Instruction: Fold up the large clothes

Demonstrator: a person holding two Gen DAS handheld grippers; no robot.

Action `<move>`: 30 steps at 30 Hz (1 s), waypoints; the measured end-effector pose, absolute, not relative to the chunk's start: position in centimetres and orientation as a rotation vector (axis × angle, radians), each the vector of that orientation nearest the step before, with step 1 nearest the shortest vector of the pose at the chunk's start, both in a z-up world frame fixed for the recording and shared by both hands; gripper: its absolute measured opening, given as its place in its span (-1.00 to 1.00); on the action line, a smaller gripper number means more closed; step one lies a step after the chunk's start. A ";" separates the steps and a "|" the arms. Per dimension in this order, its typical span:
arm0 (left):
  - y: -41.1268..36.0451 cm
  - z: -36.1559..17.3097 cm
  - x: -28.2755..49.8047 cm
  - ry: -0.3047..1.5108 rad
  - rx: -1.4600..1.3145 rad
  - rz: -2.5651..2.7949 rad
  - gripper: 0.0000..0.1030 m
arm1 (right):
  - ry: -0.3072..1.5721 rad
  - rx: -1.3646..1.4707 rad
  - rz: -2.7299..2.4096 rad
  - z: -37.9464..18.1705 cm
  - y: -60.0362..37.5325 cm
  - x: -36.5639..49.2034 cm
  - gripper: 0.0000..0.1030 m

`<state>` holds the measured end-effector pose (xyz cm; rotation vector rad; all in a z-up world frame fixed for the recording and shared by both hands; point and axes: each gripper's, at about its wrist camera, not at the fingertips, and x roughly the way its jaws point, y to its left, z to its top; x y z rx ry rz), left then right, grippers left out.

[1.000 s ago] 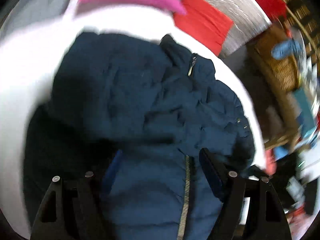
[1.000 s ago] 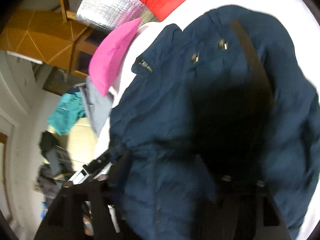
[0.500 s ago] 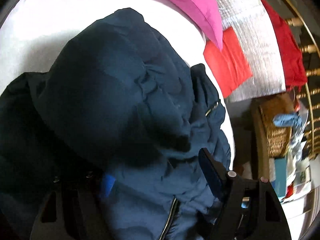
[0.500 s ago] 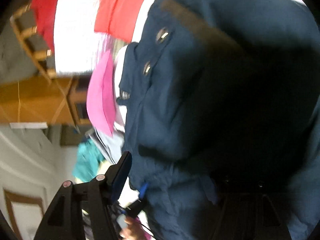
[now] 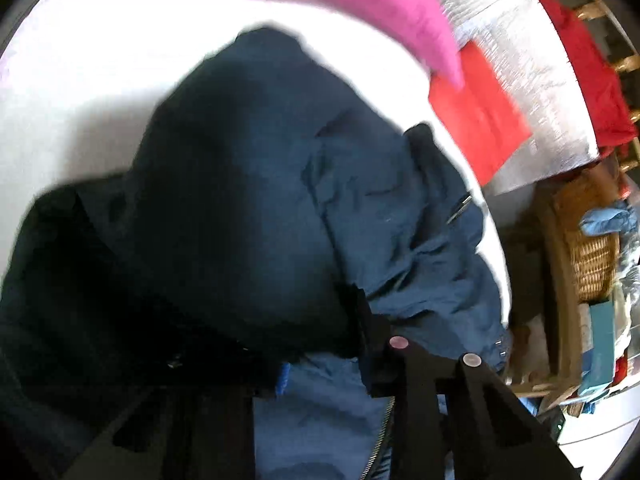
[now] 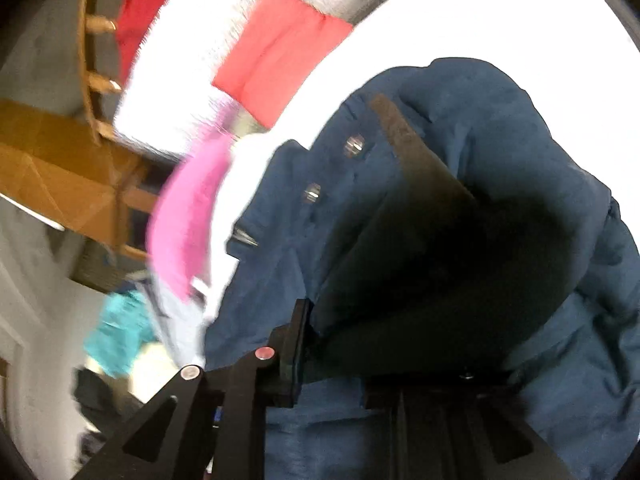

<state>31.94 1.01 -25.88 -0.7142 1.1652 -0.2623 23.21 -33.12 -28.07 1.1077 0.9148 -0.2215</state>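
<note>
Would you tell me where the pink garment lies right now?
In the left wrist view, the pink garment lies top centre on the white surface, beyond the navy jacket.

White bed (image 5: 100,92): navy jacket (image 5: 280,200), pink (image 5: 372,4) + red (image 5: 480,108) cloths, prob. folded.

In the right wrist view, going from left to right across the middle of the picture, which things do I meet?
Wooden furniture → pink cloth → white surface → navy jacket, which fills the right side.
</note>
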 end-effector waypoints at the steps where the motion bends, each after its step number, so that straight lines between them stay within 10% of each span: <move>1: 1.1 -25.7 31.9 1.169 -0.720 -0.263 -0.40 | 0.931 1.134 -0.216 -28.8 -33.2 23.3 -0.60; 10: 2.5 -19.4 29.0 1.075 -0.553 -0.389 -0.30 | 1.001 1.115 -0.063 -25.5 -34.9 21.4 -0.50; 12: 3.5 -17.6 28.8 0.979 -0.520 -0.390 0.17 | 0.974 1.115 -0.062 -24.5 -36.1 20.3 -0.49; 16: 6.1 -16.5 30.1 0.861 -0.494 -0.250 0.59 | 0.842 1.075 -0.234 -22.9 -39.1 18.6 0.55; 28: 6.3 -25.2 35.6 1.137 -0.418 -0.135 0.59 | 1.011 0.901 -0.349 -27.5 -40.0 23.4 0.54; 30: 6.1 -25.3 35.4 1.128 -0.382 -0.134 0.58 | 1.028 0.840 -0.358 -27.5 -39.2 23.9 0.29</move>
